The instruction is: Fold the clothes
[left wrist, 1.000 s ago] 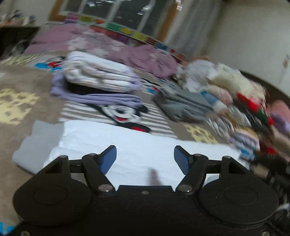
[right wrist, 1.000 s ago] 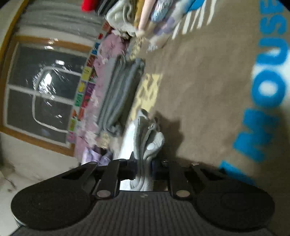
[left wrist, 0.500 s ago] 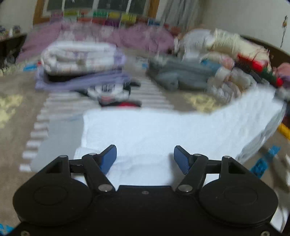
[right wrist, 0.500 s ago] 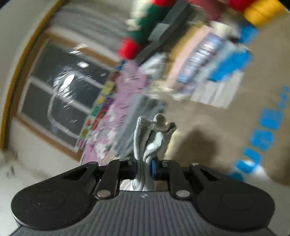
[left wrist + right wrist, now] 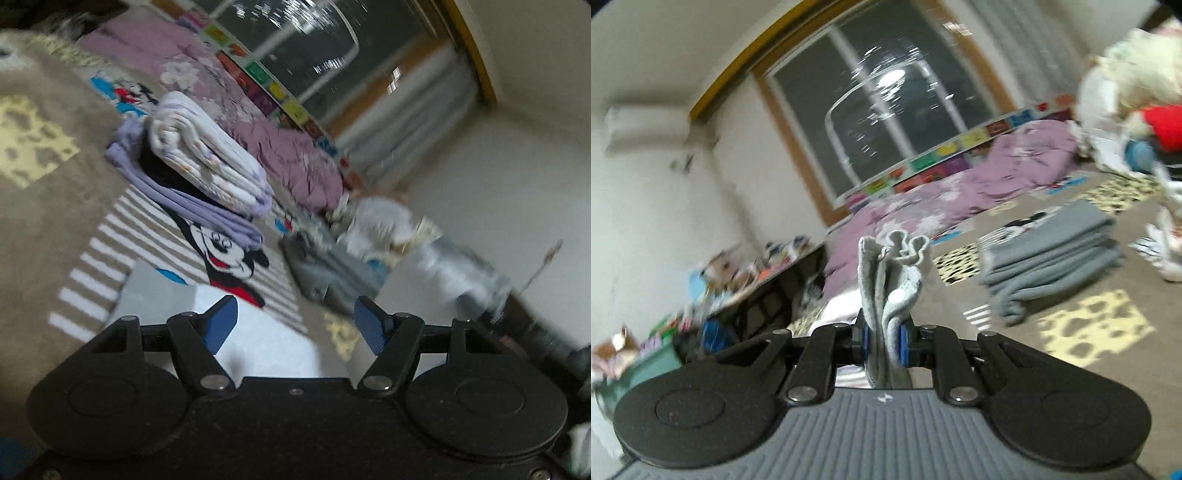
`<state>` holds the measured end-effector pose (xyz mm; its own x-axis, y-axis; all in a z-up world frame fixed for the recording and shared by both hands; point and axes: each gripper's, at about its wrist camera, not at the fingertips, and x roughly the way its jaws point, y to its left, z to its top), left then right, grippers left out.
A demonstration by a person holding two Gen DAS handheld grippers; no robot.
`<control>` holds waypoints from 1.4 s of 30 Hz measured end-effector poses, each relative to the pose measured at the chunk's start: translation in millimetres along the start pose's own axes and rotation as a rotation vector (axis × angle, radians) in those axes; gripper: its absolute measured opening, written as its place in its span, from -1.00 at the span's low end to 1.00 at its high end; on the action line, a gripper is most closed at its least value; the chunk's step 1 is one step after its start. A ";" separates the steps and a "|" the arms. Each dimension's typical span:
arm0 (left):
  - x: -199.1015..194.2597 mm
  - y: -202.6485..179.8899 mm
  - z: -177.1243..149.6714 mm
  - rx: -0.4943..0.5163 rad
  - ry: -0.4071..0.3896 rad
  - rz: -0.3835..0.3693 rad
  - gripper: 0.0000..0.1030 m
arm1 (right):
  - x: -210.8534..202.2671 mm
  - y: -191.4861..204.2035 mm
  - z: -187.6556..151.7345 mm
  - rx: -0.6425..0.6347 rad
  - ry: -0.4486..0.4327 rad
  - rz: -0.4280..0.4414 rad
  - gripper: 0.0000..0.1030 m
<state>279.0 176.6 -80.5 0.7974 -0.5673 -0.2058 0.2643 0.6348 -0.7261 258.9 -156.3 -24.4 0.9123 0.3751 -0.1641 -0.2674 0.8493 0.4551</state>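
Two sets of tongs, two very different jobs right now. The right tongs (image 5: 882, 341) are clamped tight on a bunched wad of grey garment (image 5: 892, 275), the cloth pinched between the blue pads (image 5: 904, 345) and poking up past them in several crumpled layers. The left tongs (image 5: 293, 325) are spread wide with nothing between the fingers, hovering over the light grey-white cloth (image 5: 266, 343) that lies flat on the carpet (image 5: 44, 206) (it looks like the same garment, but I can't tell for sure from these views).

What could go wrong? My guess is the right grip is the weak spot. It holds a scrunched handful and not a clean edge, so one or two layers could slide out mid-lift and the fold would come down lopsided. Both views are blurry and tilted too, which suggests fast swinging, and a fast swing could drag the flat part across the carpet and wrinkle it. With the left side pinning nothing, nothing anchors the cloth.

Further out: a folded stack (image 5: 207, 166) of white and purple sits on the Mickey rug, a folded grey pile (image 5: 1052, 254) lies beyond it, and an unsorted heap (image 5: 1137, 110) waits at the far right.
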 end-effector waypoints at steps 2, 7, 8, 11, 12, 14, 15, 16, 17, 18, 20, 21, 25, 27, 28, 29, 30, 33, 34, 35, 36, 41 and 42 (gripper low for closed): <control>-8.8 8.0 5.1 -0.045 -0.021 -0.007 0.35 | 13.3 17.0 -6.1 -0.046 0.034 0.005 -0.67; -26.1 22.4 12.8 -0.095 -0.052 0.002 0.35 | 48.1 55.7 -32.4 -0.215 0.130 -0.005 -0.67; -29.2 25.0 13.8 -0.103 -0.056 0.004 0.35 | 53.6 64.8 -38.3 -0.252 0.147 -0.007 -0.67; -34.6 32.1 16.9 -0.121 -0.068 0.012 0.35 | 62.4 97.0 -56.8 -0.367 0.191 -0.011 -0.68; -35.8 34.5 17.6 -0.126 -0.071 0.013 0.35 | 66.0 106.0 -62.6 -0.409 0.206 -0.014 -0.68; -38.6 38.0 19.4 -0.137 -0.078 0.016 0.35 | 72.9 121.7 -75.7 -0.495 0.238 -0.019 -0.68; -40.0 39.3 20.2 -0.141 -0.081 0.016 0.35 | 75.9 128.5 -82.0 -0.536 0.251 -0.021 -0.67; -41.5 40.6 21.0 -0.145 -0.085 0.016 0.35 | 78.2 134.3 -87.5 -0.570 0.260 -0.023 -0.68; -42.8 41.8 21.8 -0.148 -0.088 0.016 0.35 | 80.5 140.2 -93.1 -0.604 0.267 -0.025 -0.68; -43.5 42.3 22.6 -0.149 -0.091 0.016 0.35 | 82.3 145.7 -98.8 -0.631 0.273 -0.027 -0.68; -45.0 43.3 24.1 -0.151 -0.096 0.018 0.35 | 86.0 151.9 -107.2 -0.662 0.289 -0.034 -0.68; -45.4 43.6 24.7 -0.151 -0.098 0.019 0.35 | 88.0 154.2 -110.9 -0.674 0.296 -0.039 -0.68; -44.0 45.6 26.9 -0.154 -0.102 0.019 0.35 | 99.3 162.2 -123.5 -0.700 0.316 -0.052 -0.67; -43.9 45.7 27.8 -0.153 -0.104 0.019 0.35 | 103.7 166.1 -128.7 -0.712 0.328 -0.048 -0.67; -43.6 45.6 28.4 -0.151 -0.105 0.019 0.35 | 106.0 166.7 -129.6 -0.716 0.328 -0.049 -0.67; -43.0 45.3 28.8 -0.148 -0.105 0.020 0.35 | 106.8 168.1 -130.4 -0.723 0.326 -0.052 -0.67; -42.3 44.9 29.3 -0.144 -0.105 0.021 0.35 | 107.0 169.8 -132.0 -0.729 0.326 -0.050 -0.66; -40.0 42.9 30.6 -0.134 -0.105 0.021 0.35 | 114.0 170.4 -141.2 -0.748 0.376 -0.023 -0.29; -39.1 42.0 31.0 -0.129 -0.105 0.021 0.35 | 114.8 171.2 -145.3 -0.762 0.390 -0.007 -0.06; -38.2 39.8 31.3 -0.120 -0.105 0.016 0.35 | 110.9 173.7 -149.3 -0.781 0.382 0.013 0.00; -37.2 37.7 31.7 -0.111 -0.104 0.012 0.35 | 105.8 175.9 -151.8 -0.796 0.369 0.035 0.05; -31.3 22.4 30.2 -0.029 -0.094 0.005 0.35 | 55.4 177.5 -139.3 -0.775 0.269 0.146 0.11; -29.1 18.2 28.7 0.000 -0.087 0.012 0.35 | 42.8 174.7 -133.6 -0.767 0.260 0.156 0.11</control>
<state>276.1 219.7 -68.9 0.8446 -0.5121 -0.1564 0.2549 0.6414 -0.7237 209.8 57.8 -68.8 0.7713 0.5041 -0.3885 -0.6087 0.7625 -0.2191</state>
